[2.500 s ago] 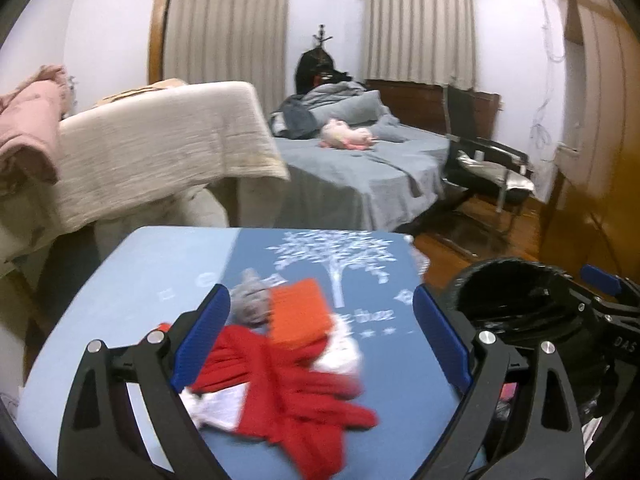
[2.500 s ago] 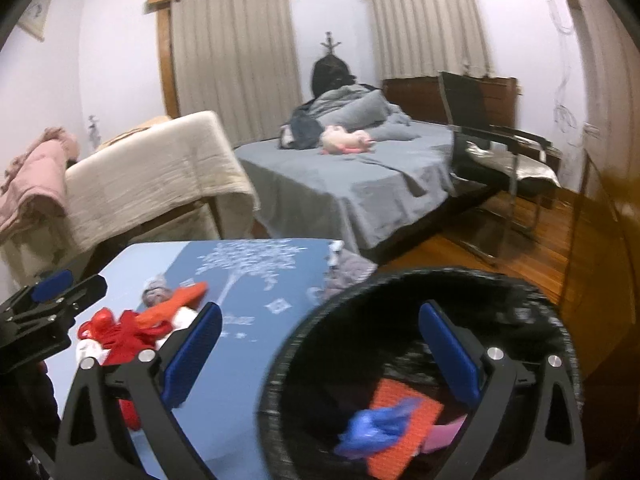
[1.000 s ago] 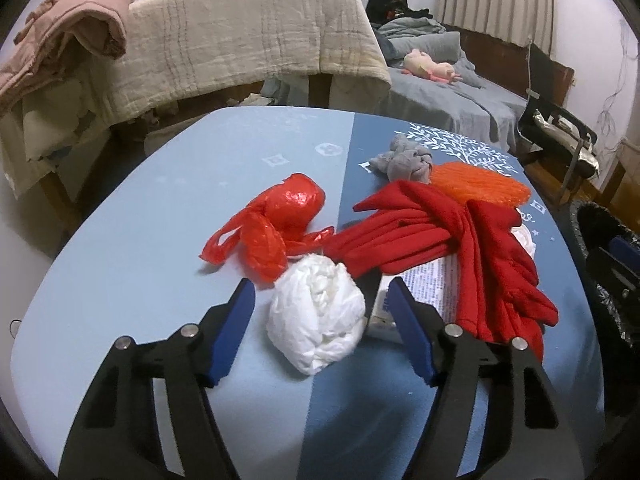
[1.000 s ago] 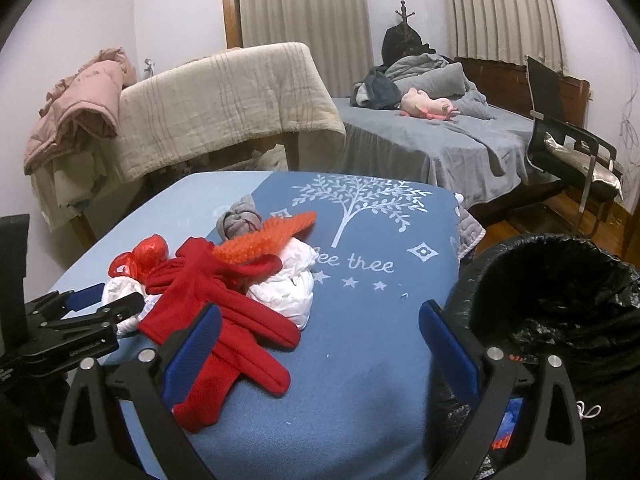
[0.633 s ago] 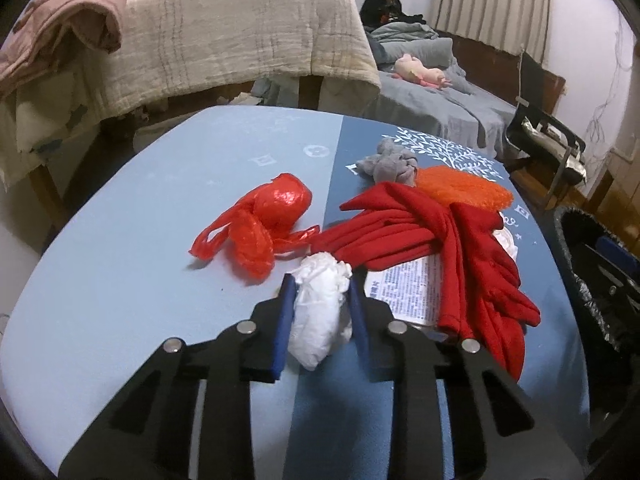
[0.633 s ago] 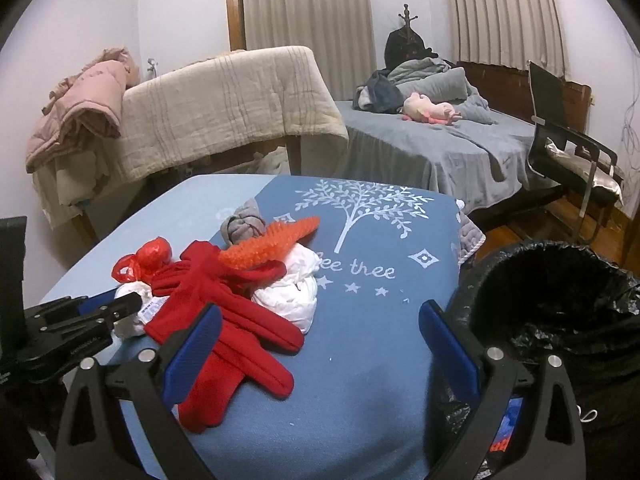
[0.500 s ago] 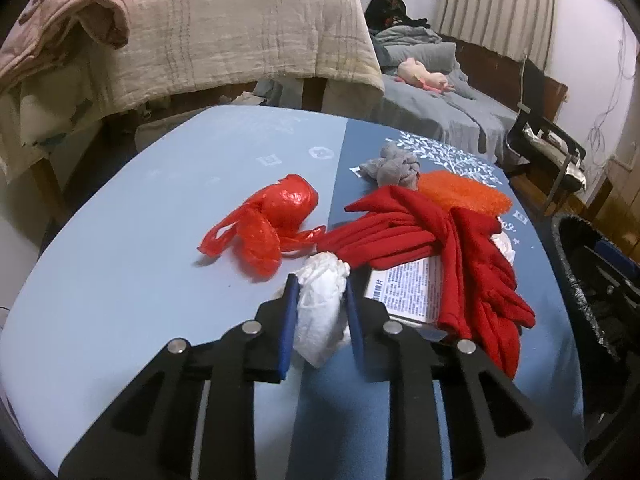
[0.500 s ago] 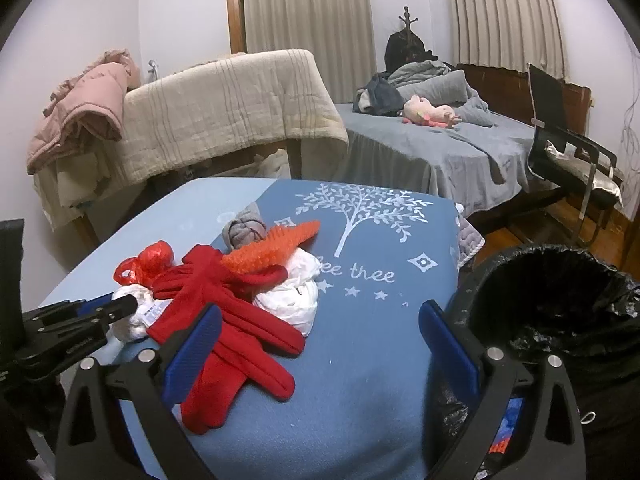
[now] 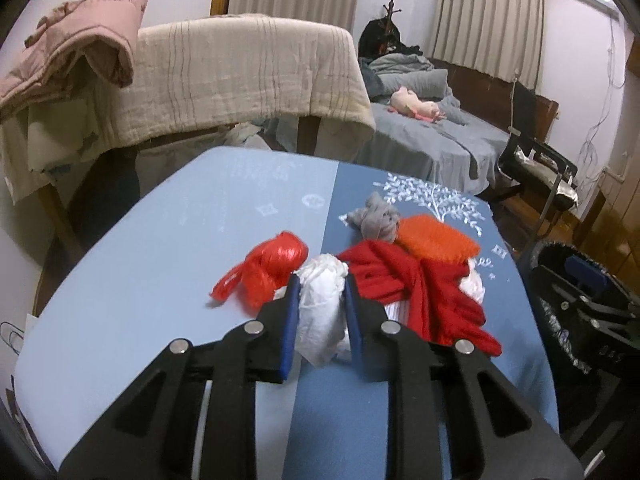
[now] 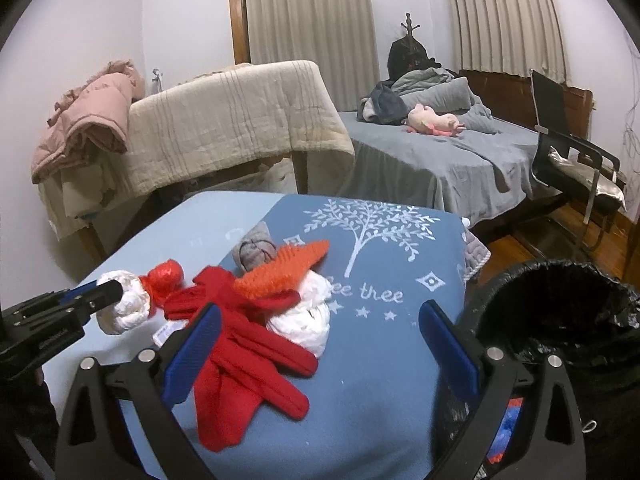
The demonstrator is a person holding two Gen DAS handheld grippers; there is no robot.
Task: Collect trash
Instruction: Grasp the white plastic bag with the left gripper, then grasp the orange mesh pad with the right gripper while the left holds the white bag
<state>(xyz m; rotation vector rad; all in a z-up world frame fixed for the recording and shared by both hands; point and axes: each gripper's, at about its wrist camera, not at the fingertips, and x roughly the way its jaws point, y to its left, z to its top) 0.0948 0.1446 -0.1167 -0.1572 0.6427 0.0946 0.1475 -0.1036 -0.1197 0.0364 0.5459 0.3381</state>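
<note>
My left gripper [image 9: 321, 285] is shut on a crumpled white wad [image 9: 322, 312], held just above the blue tablecloth [image 9: 160, 280]. The right wrist view shows the same wad [image 10: 128, 308] in the left gripper [image 10: 110, 294] at the table's left edge. Close behind lie a red plastic bag [image 9: 272, 268], red gloves [image 9: 420, 292], an orange scrubber [image 9: 436, 240], a grey sock ball [image 9: 376, 220] and a second white wad [image 10: 304, 320]. My right gripper [image 10: 319, 312] stands open over the table's near edge, holding nothing. The black-lined trash bin [image 10: 560, 312] is just right of it.
A printed leaflet [image 9: 396, 312] lies under the gloves. Behind the table stand furniture draped in a cream blanket [image 9: 248, 76] with a pink coat [image 9: 80, 40], a grey bed [image 10: 440, 152] and a black chair [image 10: 572, 160] on the wooden floor.
The left jaws closed on the white wad and lifted it off the cloth beside the red bag. The right gripper has hardly moved.
</note>
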